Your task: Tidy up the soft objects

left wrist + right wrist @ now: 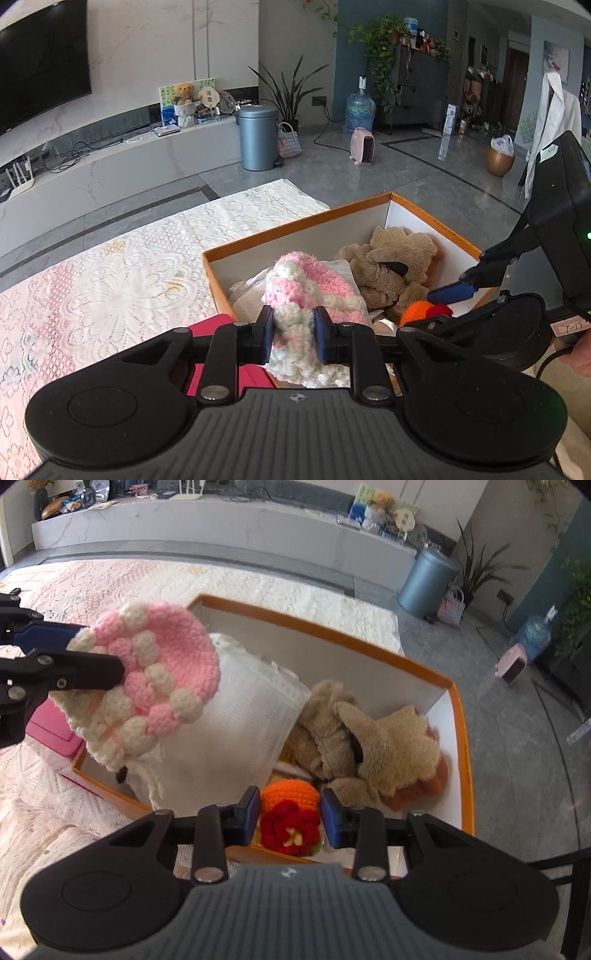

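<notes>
With the pink-and-white knitted hat (295, 295) pinched in the left gripper (293, 334) and the orange crochet ball (290, 812) clamped by the right gripper (290, 818), both over the orange box (458, 716), either could get dropped outside if released early.

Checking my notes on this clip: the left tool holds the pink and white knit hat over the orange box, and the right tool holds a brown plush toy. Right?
One slip: the right tool holds the orange knit ball, as the right wrist view shows. The brown plush lies in the box. The left tool does hold the hat.
</notes>
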Tool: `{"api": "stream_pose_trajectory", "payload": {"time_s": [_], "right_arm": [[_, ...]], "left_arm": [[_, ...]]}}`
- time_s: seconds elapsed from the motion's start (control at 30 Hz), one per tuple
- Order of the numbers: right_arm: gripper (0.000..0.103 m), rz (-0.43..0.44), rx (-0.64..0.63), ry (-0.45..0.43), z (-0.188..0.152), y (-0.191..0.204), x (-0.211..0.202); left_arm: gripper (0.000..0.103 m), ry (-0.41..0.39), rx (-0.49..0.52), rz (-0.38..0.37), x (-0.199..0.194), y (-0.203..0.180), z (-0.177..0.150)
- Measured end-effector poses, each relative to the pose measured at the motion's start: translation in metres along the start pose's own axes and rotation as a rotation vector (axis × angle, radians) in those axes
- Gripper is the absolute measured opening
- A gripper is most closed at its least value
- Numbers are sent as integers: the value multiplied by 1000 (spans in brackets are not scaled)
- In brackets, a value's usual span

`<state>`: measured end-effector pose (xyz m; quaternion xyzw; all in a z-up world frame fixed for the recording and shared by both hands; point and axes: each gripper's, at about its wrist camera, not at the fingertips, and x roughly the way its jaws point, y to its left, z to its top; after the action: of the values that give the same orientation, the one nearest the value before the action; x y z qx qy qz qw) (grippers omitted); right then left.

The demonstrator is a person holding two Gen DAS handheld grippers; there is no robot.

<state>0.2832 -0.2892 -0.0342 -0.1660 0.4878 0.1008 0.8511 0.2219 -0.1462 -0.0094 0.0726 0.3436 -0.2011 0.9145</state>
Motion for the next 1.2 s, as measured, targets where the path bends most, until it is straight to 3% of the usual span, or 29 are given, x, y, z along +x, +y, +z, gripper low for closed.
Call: {"api": "stream_pose_trajectory", "payload": {"time_s": [0.4, 0.63, 0.87, 1.1, 1.2], "right_arm": [[33, 96, 181, 146, 6, -34, 34], [34, 90, 173, 155, 5, -27, 38], [58, 70, 178, 149, 5, -28, 28], [75, 25, 124, 112, 7, -24, 7], [78, 10, 123, 83, 8, -23, -7]], "left_arm": [[26, 148, 85, 42, 46, -7, 1], [31, 195, 113, 66, 55, -9, -4], [52, 158, 137, 65, 44, -11, -5], [61, 69, 108, 43, 10, -6, 2], [62, 24, 92, 54, -9, -1, 4]]}}
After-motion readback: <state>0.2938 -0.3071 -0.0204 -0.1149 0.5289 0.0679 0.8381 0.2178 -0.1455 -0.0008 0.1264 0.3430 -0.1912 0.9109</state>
